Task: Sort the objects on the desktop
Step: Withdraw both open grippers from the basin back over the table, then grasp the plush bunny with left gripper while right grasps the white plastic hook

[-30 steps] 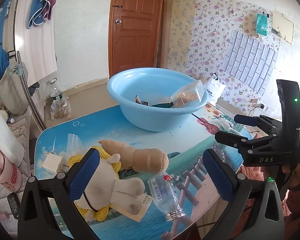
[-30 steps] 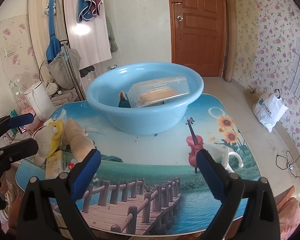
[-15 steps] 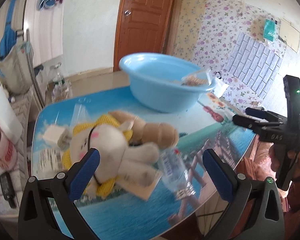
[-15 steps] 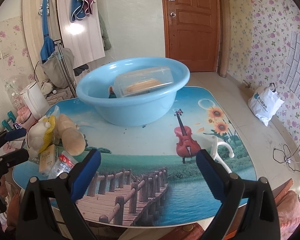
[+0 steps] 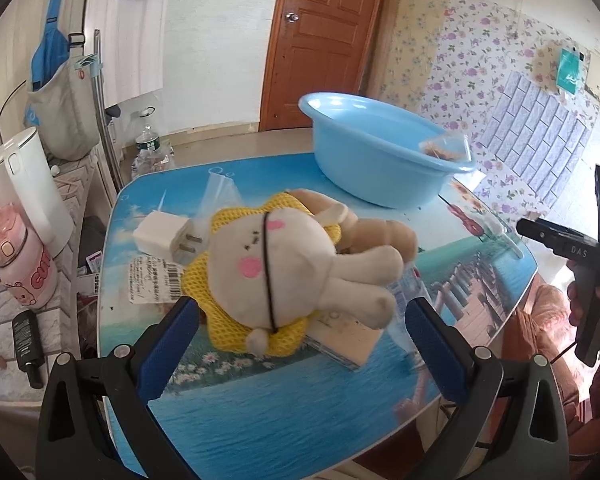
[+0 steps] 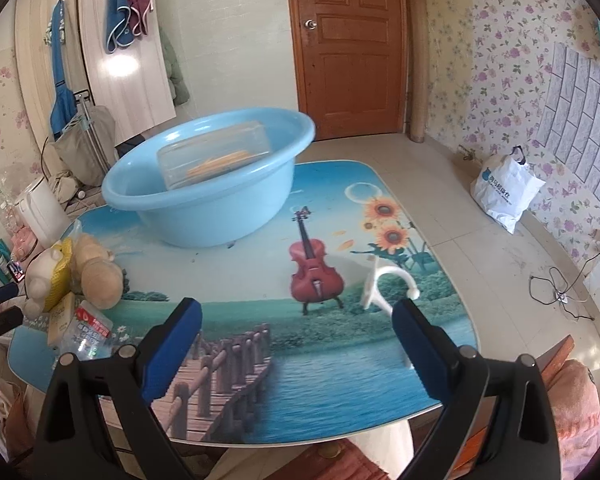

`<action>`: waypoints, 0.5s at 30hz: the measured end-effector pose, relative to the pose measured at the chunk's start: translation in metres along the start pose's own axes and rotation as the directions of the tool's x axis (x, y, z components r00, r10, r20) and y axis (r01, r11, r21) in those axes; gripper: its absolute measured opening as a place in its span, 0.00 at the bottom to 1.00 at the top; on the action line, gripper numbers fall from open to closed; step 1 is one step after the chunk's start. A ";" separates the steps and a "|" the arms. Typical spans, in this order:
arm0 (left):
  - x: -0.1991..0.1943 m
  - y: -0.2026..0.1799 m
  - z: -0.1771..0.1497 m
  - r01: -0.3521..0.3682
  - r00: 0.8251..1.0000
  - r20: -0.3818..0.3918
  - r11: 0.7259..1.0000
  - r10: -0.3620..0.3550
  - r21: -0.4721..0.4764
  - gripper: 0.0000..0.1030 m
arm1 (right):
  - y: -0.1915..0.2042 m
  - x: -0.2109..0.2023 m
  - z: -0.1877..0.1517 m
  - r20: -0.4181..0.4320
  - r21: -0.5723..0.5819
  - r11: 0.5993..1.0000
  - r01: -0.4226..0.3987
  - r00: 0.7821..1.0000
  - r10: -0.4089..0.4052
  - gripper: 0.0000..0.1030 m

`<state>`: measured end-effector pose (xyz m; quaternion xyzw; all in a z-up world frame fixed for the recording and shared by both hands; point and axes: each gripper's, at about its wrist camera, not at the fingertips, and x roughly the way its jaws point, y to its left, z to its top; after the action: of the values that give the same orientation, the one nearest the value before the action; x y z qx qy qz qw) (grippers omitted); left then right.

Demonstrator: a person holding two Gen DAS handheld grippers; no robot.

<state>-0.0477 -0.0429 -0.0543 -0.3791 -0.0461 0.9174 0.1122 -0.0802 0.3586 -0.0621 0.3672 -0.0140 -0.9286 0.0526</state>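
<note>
Floral wallpaper and a brown door (image 6: 350, 48) sit behind a glossy printed table (image 6: 260, 288). Left gripper (image 5: 302, 334) jaws wide, holding nothing, hanging over a plush toy (image 5: 296, 268): cream, soft, in a yellow mesh wrap, lying on its side. Tan plush (image 5: 384, 232) behind it, mostly hidden. White charger (image 5: 162, 236) with two prongs lies just beside the toy's head, touching a barcode label (image 5: 152, 282). Clear crinkly bag (image 5: 220, 196) behind the charger, hard to make out. Flat card or box (image 5: 346, 334) pokes out under the toy, partly covered. Clear plastic bottle (image 6: 86, 334) near the table edge, blurred, cut off by the left gripper in the left view. Blue plastic basin (image 6: 212, 188), round and smooth, holds a clear box (image 6: 214, 156) with something orange inside; the rest of its contents cannot be seen. Right gripper (image 6: 296, 342) jaws wide, empty, above the table's near edge. White plastic hook (image 6: 388, 280) lies by the violin print.
</note>
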 end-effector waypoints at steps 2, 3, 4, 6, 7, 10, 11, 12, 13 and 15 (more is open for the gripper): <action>0.001 0.004 0.002 -0.003 1.000 0.001 1.000 0.003 0.003 1.00 | -0.007 0.000 0.001 0.000 0.007 1.000 0.016 1.000 -0.016 0.95; 0.003 0.004 0.004 -0.010 1.000 0.005 1.000 0.010 0.010 1.00 | -0.011 0.000 0.000 -0.003 0.012 1.000 0.025 1.000 -0.025 0.95; 0.004 0.004 0.004 -0.015 1.000 0.006 1.000 0.015 0.014 1.00 | -0.015 0.000 0.000 -0.006 0.017 0.999 0.035 0.999 -0.035 0.95; 0.008 0.006 0.008 -0.013 1.000 0.005 1.000 0.013 0.011 1.00 | -0.022 0.001 -0.002 -0.010 0.027 0.998 0.050 0.999 -0.050 0.95; 0.009 0.008 0.009 -0.014 1.000 0.005 1.000 0.014 0.005 1.00 | -0.025 0.003 -0.003 -0.009 0.029 0.998 0.060 0.998 -0.060 0.95; 0.014 0.008 0.013 -0.017 1.000 0.006 1.000 0.017 0.009 1.00 | -0.035 0.012 -0.007 -0.020 0.046 0.993 0.108 0.994 -0.107 0.95; 0.016 0.008 0.015 -0.014 1.000 0.006 1.000 0.014 0.012 1.00 | -0.038 0.017 -0.008 -0.032 0.059 0.992 0.113 0.993 -0.111 0.95; 0.018 0.008 0.016 -0.010 1.000 0.004 1.000 0.010 0.014 1.00 | -0.041 0.020 -0.009 -0.038 0.070 0.991 0.111 0.993 -0.108 0.95; 0.021 0.008 0.017 -0.006 1.000 -0.001 1.000 0.006 0.013 1.00 | -0.042 0.023 -0.009 -0.040 0.078 0.991 0.108 0.994 -0.106 0.95; 0.026 0.009 0.018 0.004 1.000 -0.008 1.000 -0.004 0.006 1.00 | -0.044 0.030 -0.007 -0.039 0.088 0.991 0.104 0.994 -0.101 0.95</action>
<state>-0.0796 -0.0453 -0.0614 -0.3822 -0.0435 0.9158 0.1152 -0.1011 0.3988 -0.0910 0.3852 -0.0359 -0.9220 -0.0117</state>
